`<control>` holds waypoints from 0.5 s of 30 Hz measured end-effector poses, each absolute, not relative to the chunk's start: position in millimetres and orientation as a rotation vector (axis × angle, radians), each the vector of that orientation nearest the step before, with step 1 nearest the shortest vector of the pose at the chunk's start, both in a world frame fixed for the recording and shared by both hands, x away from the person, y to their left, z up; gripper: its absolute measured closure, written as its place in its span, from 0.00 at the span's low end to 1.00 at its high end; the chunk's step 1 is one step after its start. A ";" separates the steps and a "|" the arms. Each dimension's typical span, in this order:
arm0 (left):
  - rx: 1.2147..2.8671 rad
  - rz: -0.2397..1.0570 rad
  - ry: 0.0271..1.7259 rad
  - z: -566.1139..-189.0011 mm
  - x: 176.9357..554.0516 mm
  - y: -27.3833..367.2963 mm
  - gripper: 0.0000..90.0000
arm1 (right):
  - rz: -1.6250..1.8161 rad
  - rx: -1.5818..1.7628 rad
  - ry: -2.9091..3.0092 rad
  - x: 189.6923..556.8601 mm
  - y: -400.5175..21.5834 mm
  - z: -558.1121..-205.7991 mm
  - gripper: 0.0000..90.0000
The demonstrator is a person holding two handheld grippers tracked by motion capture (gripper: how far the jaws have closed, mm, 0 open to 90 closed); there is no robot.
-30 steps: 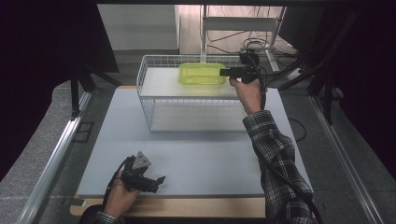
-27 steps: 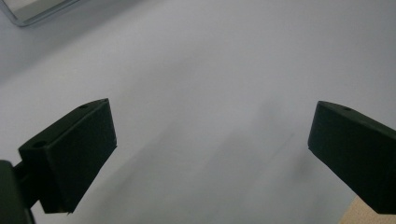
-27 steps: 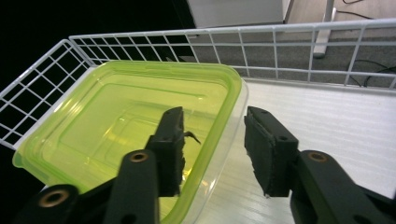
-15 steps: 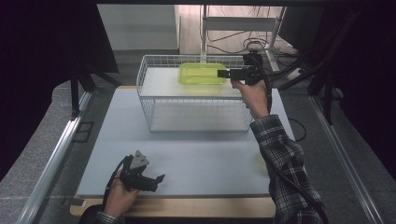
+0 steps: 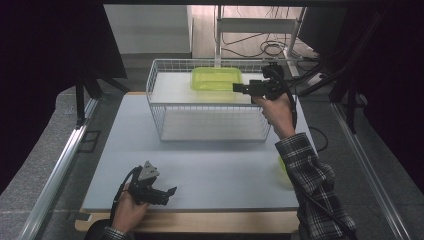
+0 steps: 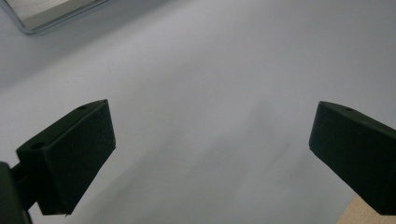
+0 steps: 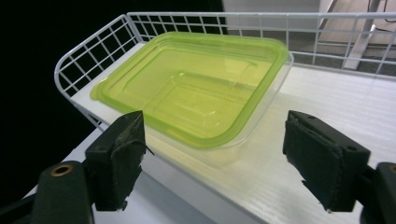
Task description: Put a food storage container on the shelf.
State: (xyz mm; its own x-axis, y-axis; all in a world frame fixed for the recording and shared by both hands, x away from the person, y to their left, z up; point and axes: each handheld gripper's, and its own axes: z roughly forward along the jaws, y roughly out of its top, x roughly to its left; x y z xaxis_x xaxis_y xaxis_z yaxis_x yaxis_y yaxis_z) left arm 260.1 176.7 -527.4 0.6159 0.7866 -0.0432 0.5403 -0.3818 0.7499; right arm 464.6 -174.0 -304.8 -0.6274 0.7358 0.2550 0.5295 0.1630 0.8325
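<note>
Right gripper point(image 5: 239, 88) of mine has just been opening, jaws spread with nothing between them, just beside the lidded green container point(image 7: 196, 88), which sits in the wire basket point(image 5: 210, 122). Pulling back carelessly, I judge a pad could snag the rim and drag it.

The person's sleeve point(image 5: 312, 185) hides most of a green thing point(image 5: 281, 169) on the table.

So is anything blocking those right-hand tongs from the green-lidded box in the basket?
Nothing visible: the right tongs, jaws just opened with nothing between, face the green-lidded box directly, inside the wire basket.
</note>
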 end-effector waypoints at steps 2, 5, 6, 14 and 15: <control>2.082 0.416 1.041 -527.4 260.1 176.9 0.00 | 1.453 1.225 2.231 462.9 -173.9 -305.1 0.22; 2.073 0.412 1.048 -526.8 260.2 178.0 0.01 | 1.447 1.195 2.246 455.2 -172.7 -306.3 0.19; 2.065 0.402 1.052 -526.7 260.3 178.1 0.01 | 1.445 1.190 2.249 453.1 -172.4 -306.4 0.19; 2.031 0.375 1.064 -525.7 260.7 179.9 0.01 | 1.423 1.117 2.263 437.3 -169.9 -306.5 0.17; 2.030 0.376 1.063 -525.7 260.6 180.1 0.01 | 1.422 1.106 2.264 435.3 -169.8 -306.8 0.16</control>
